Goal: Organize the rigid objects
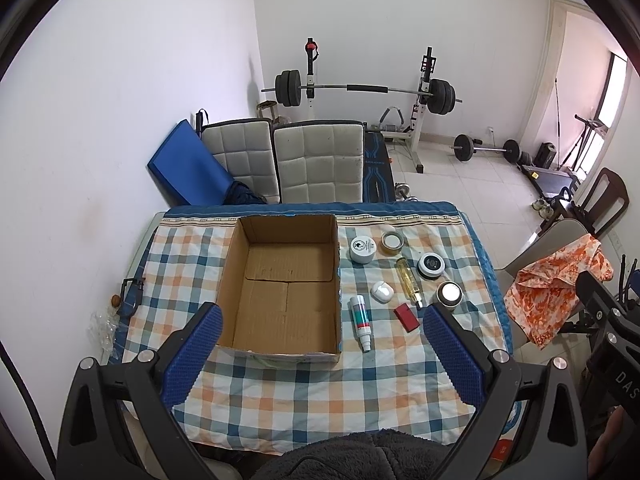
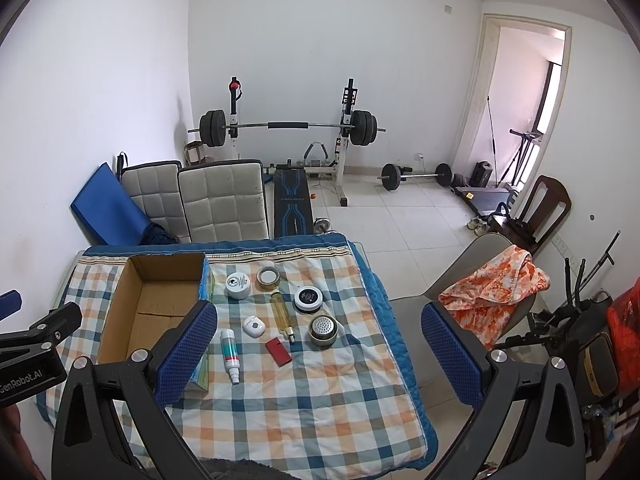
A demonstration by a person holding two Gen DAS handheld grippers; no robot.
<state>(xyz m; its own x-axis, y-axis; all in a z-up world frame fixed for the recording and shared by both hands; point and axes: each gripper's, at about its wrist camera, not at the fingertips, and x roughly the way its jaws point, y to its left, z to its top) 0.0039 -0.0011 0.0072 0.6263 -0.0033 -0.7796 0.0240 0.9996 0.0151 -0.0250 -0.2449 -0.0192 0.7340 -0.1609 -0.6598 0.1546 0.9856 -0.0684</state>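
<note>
An empty cardboard box (image 1: 280, 292) (image 2: 152, 316) stands on the left of the checked cloth. To its right lie several small items: a white jar (image 1: 362, 250) (image 2: 238, 286), a gold-rimmed tin (image 1: 392, 242) (image 2: 268, 277), a black-and-white round tin (image 1: 431, 265) (image 2: 307, 298), a yellow bottle (image 1: 409, 282) (image 2: 282, 317), a white case (image 1: 382, 291) (image 2: 253, 326), a metal cup (image 1: 449, 295) (image 2: 323, 329), a red box (image 1: 406, 318) (image 2: 278, 352) and a white tube (image 1: 360, 322) (image 2: 230, 354). My left gripper (image 1: 320, 354) hangs open above the box's near edge. My right gripper (image 2: 320, 354) hangs open above the cloth's near right part. Neither holds anything.
The checked cloth (image 1: 304, 396) (image 2: 304, 400) covers a small table. A chair with an orange cloth (image 1: 556, 280) (image 2: 492, 296) stands right of the table. Two padded chairs (image 1: 316, 160) and a weight bench with barbell (image 2: 288, 128) stand behind. The left wall is close.
</note>
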